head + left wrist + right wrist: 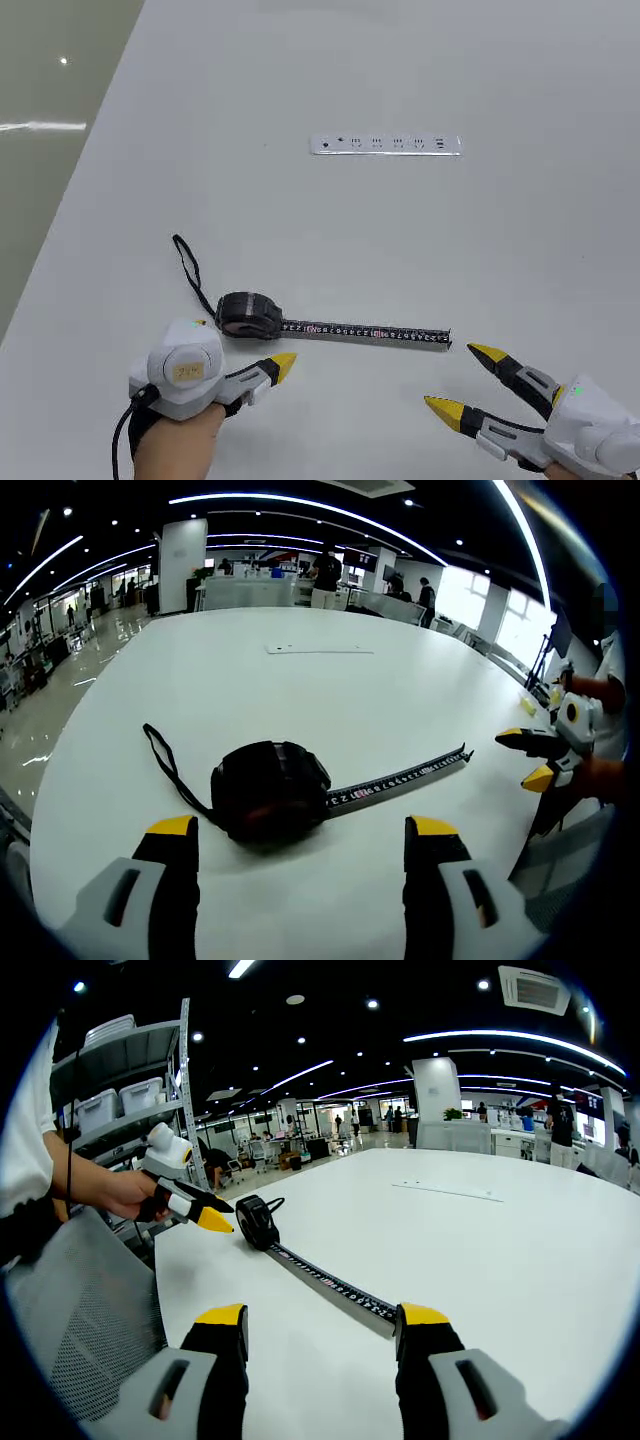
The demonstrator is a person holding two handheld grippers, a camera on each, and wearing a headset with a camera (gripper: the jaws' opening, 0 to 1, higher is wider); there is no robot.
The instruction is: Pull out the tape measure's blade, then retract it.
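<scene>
We find the blade [365, 333] drawn from the tape measure [249, 314]; retraction remains. The left gripper [302, 828] and right gripper [462, 378] gape, empty.

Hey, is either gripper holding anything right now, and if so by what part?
Nothing is held. The left gripper and right gripper are both open, clear of the tape measure lying with its blade out.
</scene>
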